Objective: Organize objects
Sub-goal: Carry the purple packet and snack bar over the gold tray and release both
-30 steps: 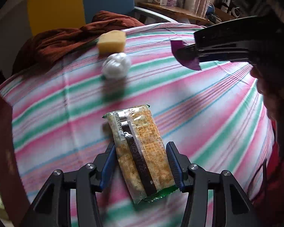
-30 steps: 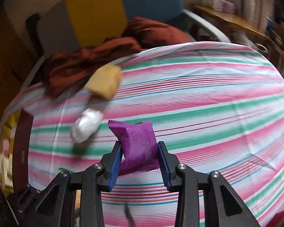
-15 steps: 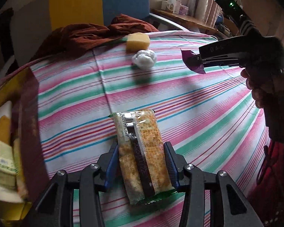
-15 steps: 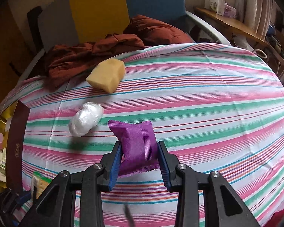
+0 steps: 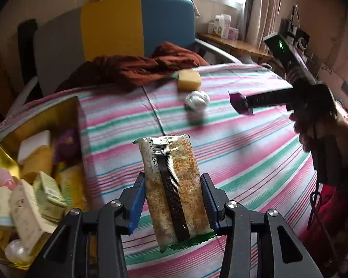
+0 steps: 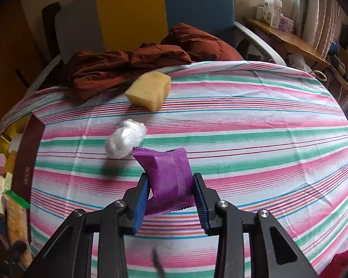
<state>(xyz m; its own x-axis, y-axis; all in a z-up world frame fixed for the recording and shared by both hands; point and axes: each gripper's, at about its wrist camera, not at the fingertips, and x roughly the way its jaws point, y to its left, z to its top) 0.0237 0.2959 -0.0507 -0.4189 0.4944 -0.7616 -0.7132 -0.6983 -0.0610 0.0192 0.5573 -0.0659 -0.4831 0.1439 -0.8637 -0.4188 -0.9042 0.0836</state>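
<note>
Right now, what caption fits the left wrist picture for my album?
Left gripper holds a cracker packet above the striped cloth, beside a gold box.

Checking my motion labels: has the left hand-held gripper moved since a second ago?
Yes. The left hand-held gripper, gripping the cracker pack, shifted toward the gold box, which has entered its view.

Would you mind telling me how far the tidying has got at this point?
Done: the gold box already holds several small packets. In hand: the left tongs grip a cracker packet, and the right tongs grip a purple sachet; neither is in the box yet. Left: the yellow sponge and the white plastic-wrapped ball lie on the striped cloth.
</note>
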